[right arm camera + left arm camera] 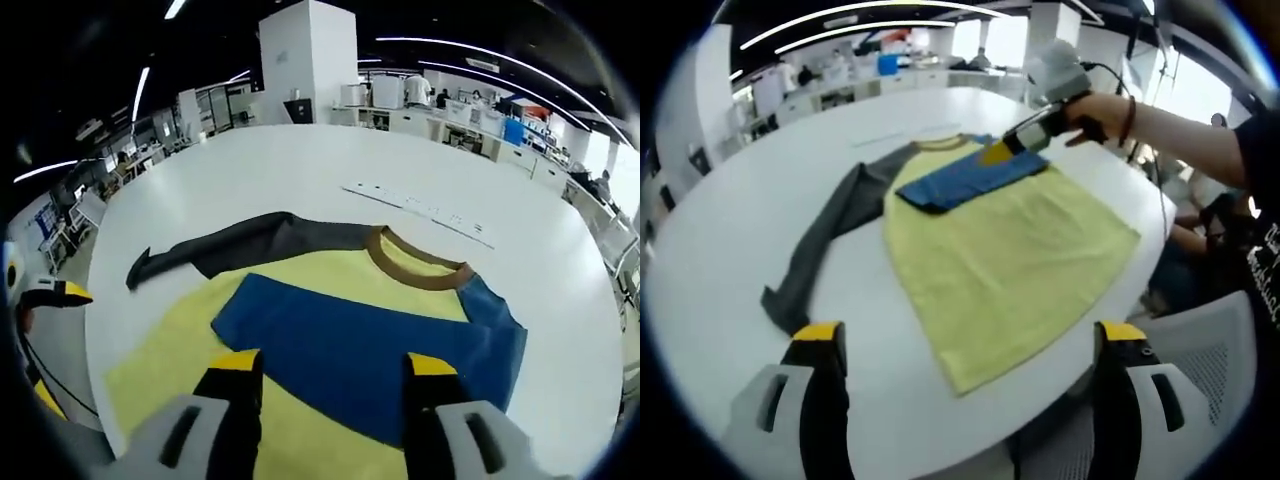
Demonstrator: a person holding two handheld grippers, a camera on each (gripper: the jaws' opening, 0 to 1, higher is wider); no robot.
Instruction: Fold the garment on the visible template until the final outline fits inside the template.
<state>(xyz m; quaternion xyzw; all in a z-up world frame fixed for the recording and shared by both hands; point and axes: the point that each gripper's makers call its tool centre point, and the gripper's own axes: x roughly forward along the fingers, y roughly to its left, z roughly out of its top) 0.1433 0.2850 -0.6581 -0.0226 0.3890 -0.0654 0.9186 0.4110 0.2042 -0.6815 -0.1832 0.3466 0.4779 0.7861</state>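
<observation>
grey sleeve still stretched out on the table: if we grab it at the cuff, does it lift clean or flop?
Likely floppy: the grey sleeve lies flat and slightly wavy on the white table, like thin knit. It will probably drape from the cuff and drag the yellow shirt body with it. The blue sleeve already lies folded flat across the body, so folds seem to hold.

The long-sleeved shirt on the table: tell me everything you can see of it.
The shirt lies flat on the white table. Its body looks like soft pale yellow knit, with a brown collar. The blue sleeve is folded across the chest; the grey sleeve stretches straight out on the tabletop. The right gripper hovers open over the blue sleeve.
</observation>
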